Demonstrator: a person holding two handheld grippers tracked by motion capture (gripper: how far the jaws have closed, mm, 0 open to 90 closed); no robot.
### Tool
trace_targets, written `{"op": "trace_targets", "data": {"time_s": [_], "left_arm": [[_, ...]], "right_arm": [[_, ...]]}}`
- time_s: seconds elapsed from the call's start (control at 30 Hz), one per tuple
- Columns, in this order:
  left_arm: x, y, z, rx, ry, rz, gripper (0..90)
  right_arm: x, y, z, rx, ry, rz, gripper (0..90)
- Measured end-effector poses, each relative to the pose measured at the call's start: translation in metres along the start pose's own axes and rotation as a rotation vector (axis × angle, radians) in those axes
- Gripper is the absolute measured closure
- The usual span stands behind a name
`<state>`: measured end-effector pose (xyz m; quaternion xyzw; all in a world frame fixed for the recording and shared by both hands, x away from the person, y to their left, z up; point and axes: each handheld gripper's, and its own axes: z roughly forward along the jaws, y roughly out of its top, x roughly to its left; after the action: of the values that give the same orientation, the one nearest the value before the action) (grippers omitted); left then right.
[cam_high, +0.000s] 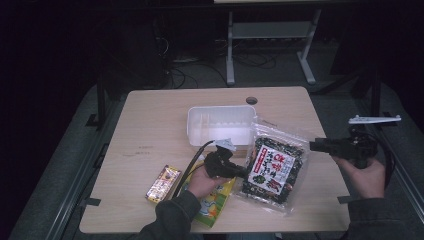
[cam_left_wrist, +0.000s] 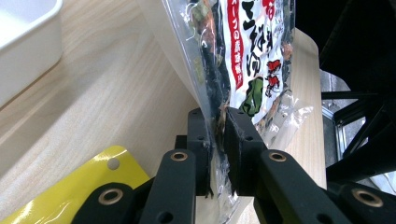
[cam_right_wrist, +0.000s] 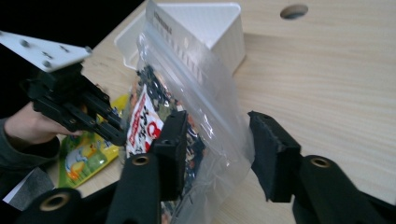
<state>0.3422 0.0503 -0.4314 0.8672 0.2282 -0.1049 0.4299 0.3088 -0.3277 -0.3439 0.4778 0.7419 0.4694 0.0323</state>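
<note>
While L gripper (cam_left_wrist: 215, 122) pinches seaweed bag (cam_high: 274, 170) | white bin (cam_high: 220, 125) empty

Left claw (cam_high: 243, 171) is clamped tight; right claw (cam_high: 314, 146) has its jaws spread wide.

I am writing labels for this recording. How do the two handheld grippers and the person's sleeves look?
Both grippers, left gripper and right gripper, are black, with two flat jaws on linked bars joined by brass-coloured rivets. A black cable trails from the left one. The right one carries a pale three-cornered plate. The sleeves are dark grey-green.
</note>
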Motion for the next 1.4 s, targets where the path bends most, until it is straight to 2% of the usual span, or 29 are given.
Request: {"op": "trace_targets", "data": {"time_s": [0.13, 0.3, 0.5, 0.67, 0.77, 0.83, 0.93, 0.97, 1.03, 1.13, 1.23, 1.4], "left_arm": [[0.0, 0.0, 0.0, -0.003, 0.0, 0.0, 80.7], [0.0, 0.0, 0.0, -0.002, 0.002, 0.004, 80.7], [-0.001, 0.0, 0.0, -0.002, 0.004, 0.007, 80.7], [-0.001, 0.0, 0.0, -0.003, 0.003, 0.008, 80.6], [-0.001, -0.001, 0.0, -0.004, 0.005, 0.006, 80.6], [0.0, -0.002, 0.0, -0.008, 0.004, 0.0, 80.6], [0.0, -0.003, -0.001, -0.011, 0.006, -0.001, 80.7], [0.0, -0.003, -0.001, -0.012, 0.005, -0.001, 80.6], [0.001, -0.003, -0.001, -0.013, 0.005, -0.002, 80.6], [0.002, -0.005, -0.002, -0.019, 0.004, -0.009, 79.9], [0.003, -0.006, -0.003, -0.022, 0.007, -0.011, 77.5], [0.002, -0.007, -0.007, -0.036, 0.017, -0.004, 72.3]], "right_arm": [[-0.006, -0.008, 0.011, 0.032, 0.014, 0.01, 51.7], [-0.011, -0.019, 0.027, 0.064, 0.073, 0.03, 47.2], [-0.011, -0.028, 0.045, 0.111, 0.133, 0.036, 46.8], [-0.011, -0.032, 0.056, 0.129, 0.179, 0.047, 47.3], [-0.01, -0.034, 0.062, 0.132, 0.214, 0.047, 49.1], [-0.009, -0.035, 0.063, 0.125, 0.221, 0.049, 50.2], [-0.01, -0.036, 0.063, 0.109, 0.242, 0.053, 55.6], [-0.009, -0.036, 0.063, 0.1, 0.255, 0.052, 60.0], [-0.007, -0.036, 0.062, 0.093, 0.256, 0.044, 62.8], [-0.005, -0.035, 0.061, 0.081, 0.284, 0.045, 66.5], [-0.004, -0.033, 0.059, 0.072, 0.333, 0.055, 71.6], [0.004, -0.028, 0.055, 0.069, 0.354, 0.04, 74.1]]}}
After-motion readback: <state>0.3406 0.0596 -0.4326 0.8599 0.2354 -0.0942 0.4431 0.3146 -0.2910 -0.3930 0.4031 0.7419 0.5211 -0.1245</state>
